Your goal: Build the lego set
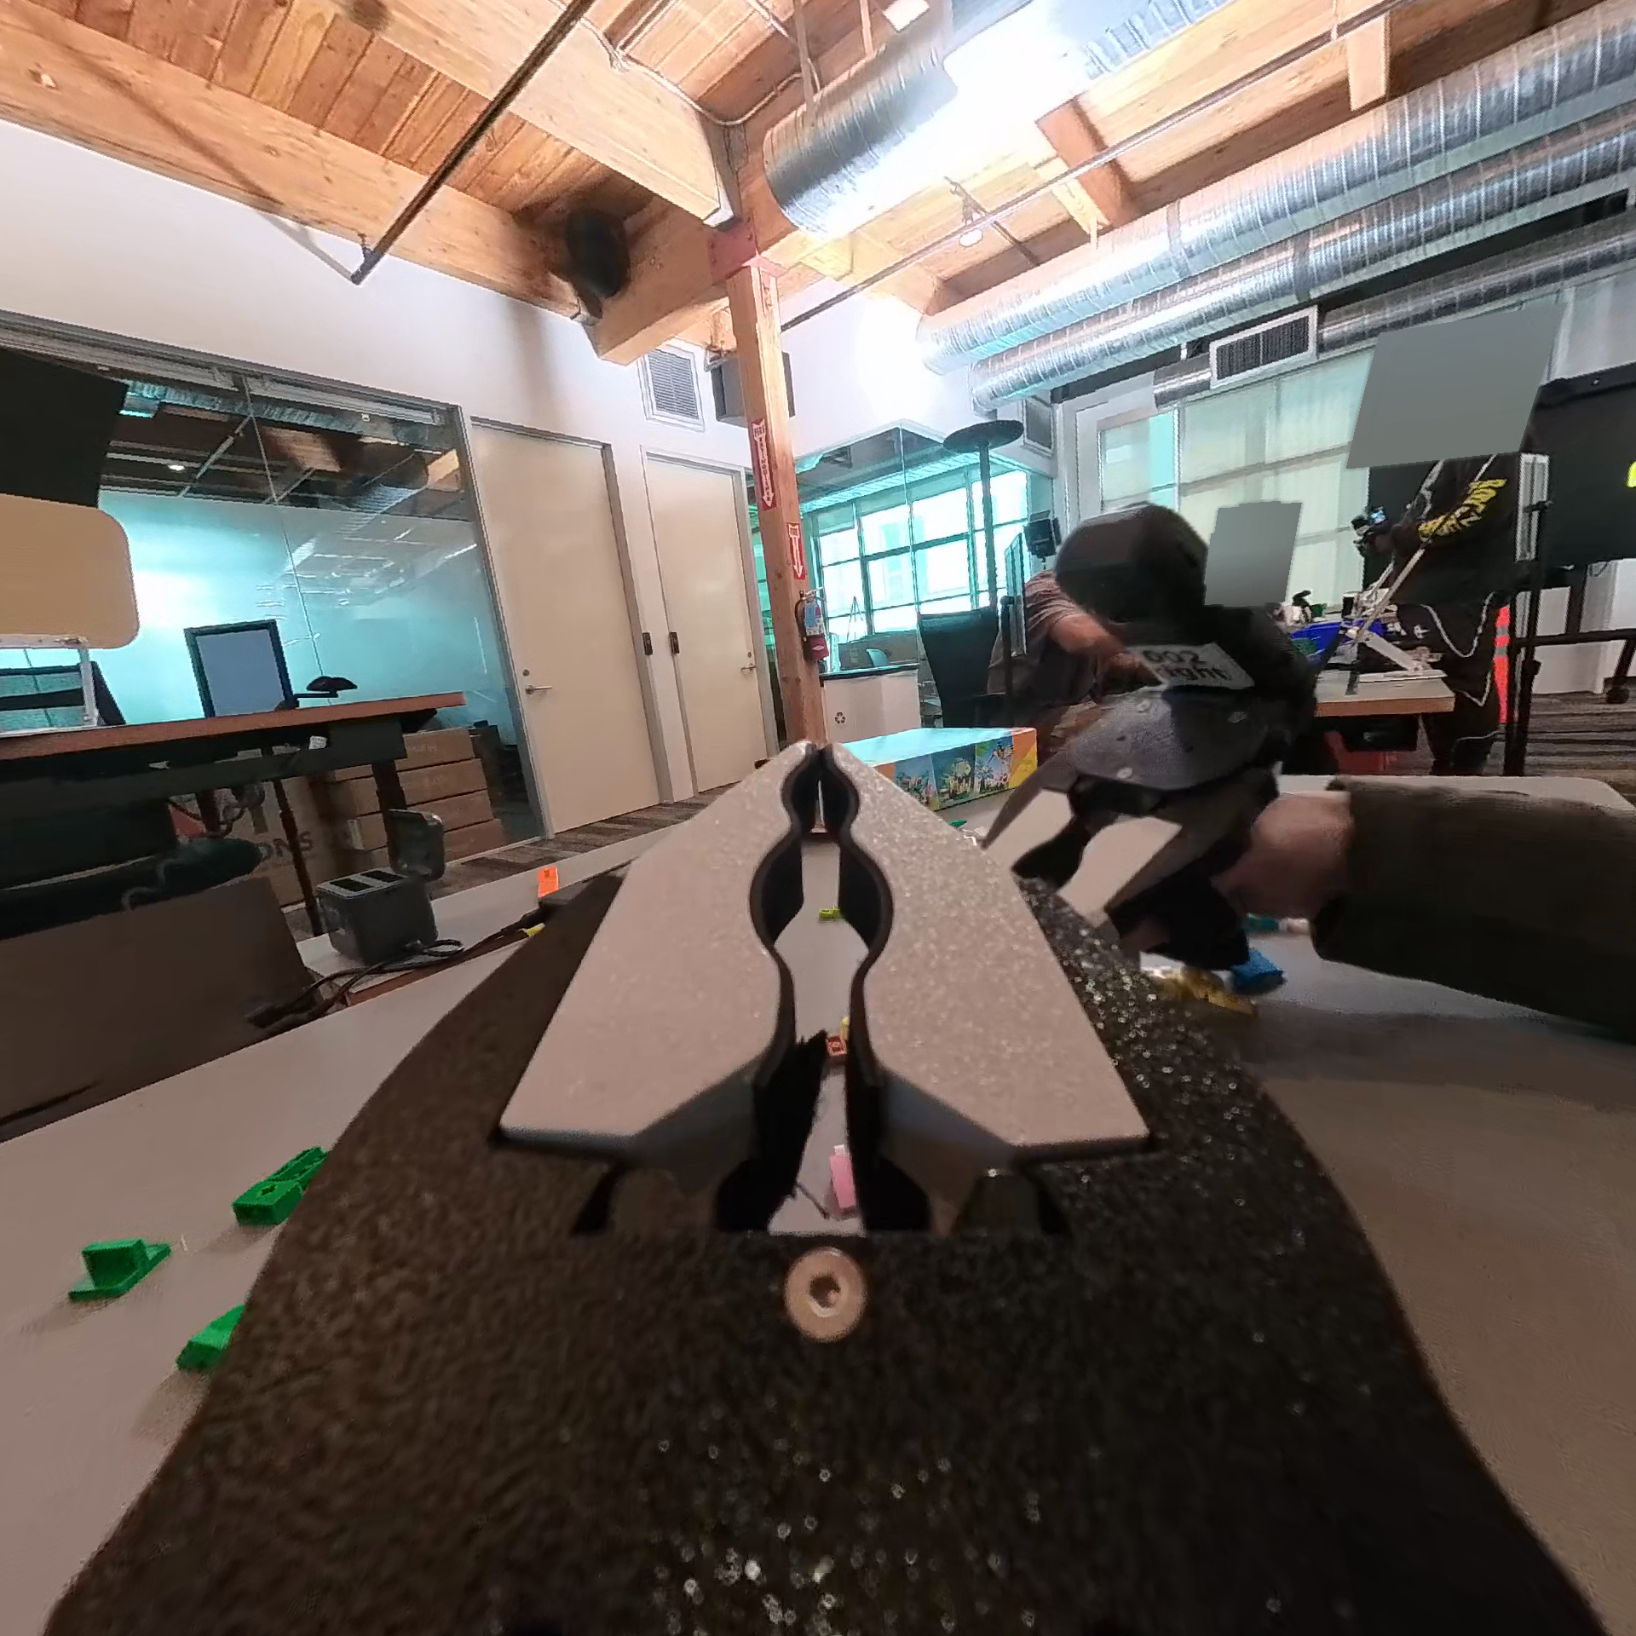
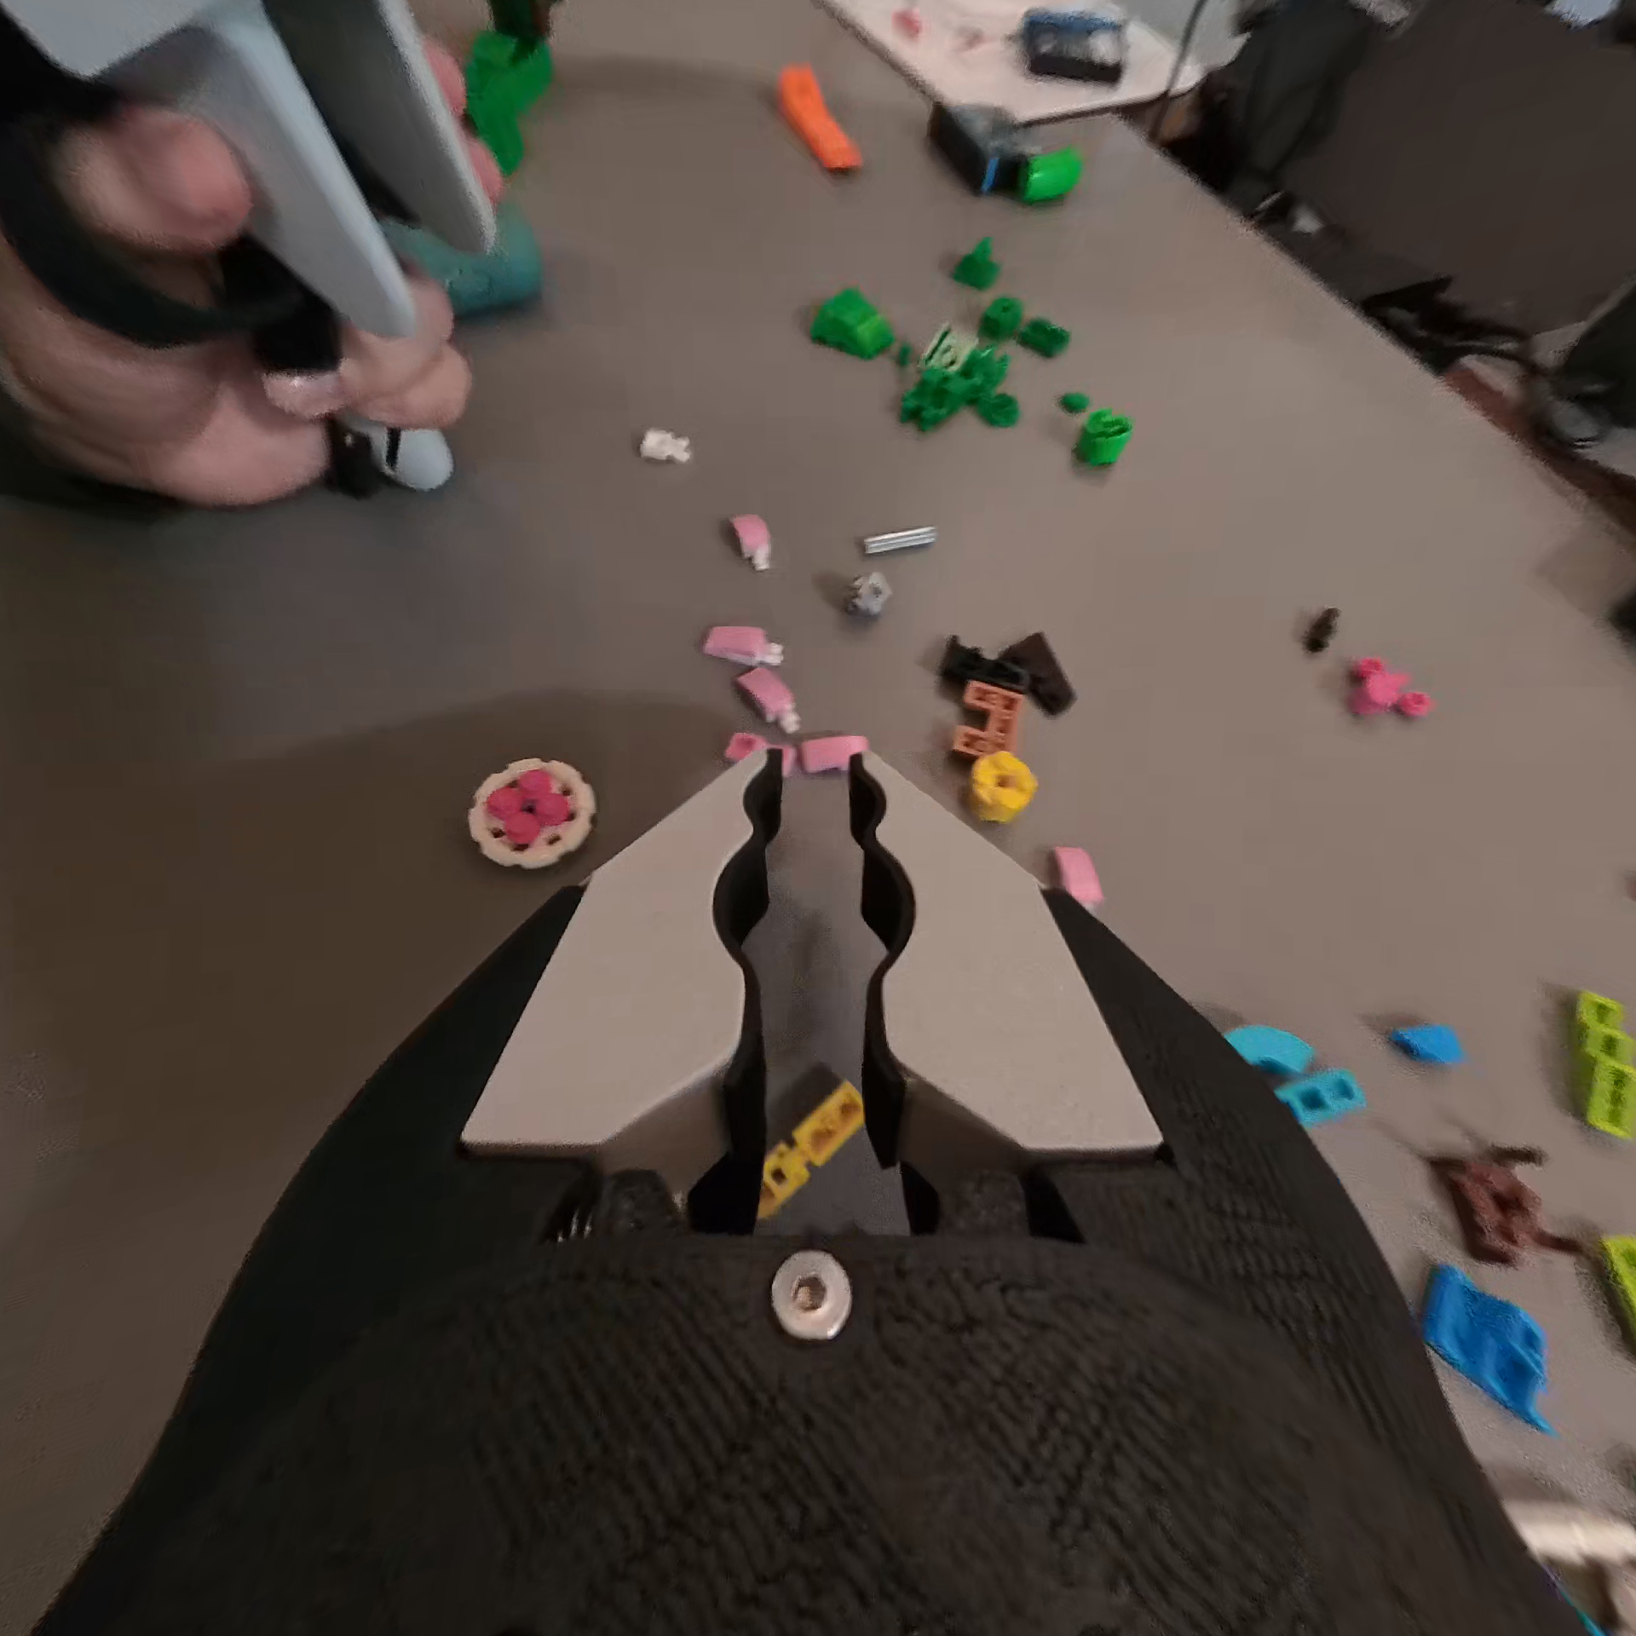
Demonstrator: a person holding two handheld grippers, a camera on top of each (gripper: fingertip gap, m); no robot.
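My right gripper [image 2: 816, 763] is low over the grey table [image 2: 266, 620], jaws a little apart. A pink lego piece [image 2: 832, 752] lies at its fingertips, and I cannot tell if they touch it. More pink pieces [image 2: 761, 690] trail away ahead. A yellow plate [image 2: 819, 1138] lies under the fingers. My left gripper [image 1: 819, 757] is shut with nothing seen between its tips, raised and facing across the room. The right gripper also shows in the left wrist view [image 1: 1049, 876], held by a hand [image 1: 1284, 850]. A hand [image 2: 177, 354] holds the left gripper at the upper left of the right wrist view.
Loose pieces are scattered on the table: a round pie piece [image 2: 531, 813], a yellow round brick [image 2: 1000, 786], an orange bracket [image 2: 987, 721], a green pile [image 2: 956, 381], and blue pieces [image 2: 1310, 1076]. The lego box [image 1: 956, 766] stands at the far edge. Green pieces [image 1: 279, 1186] lie left. My hands' fingertips stand some 12 centimetres from each other. Between my right fingertips and the yellow plate [image 2: 819, 1138] there is roughly 8 centimetres.
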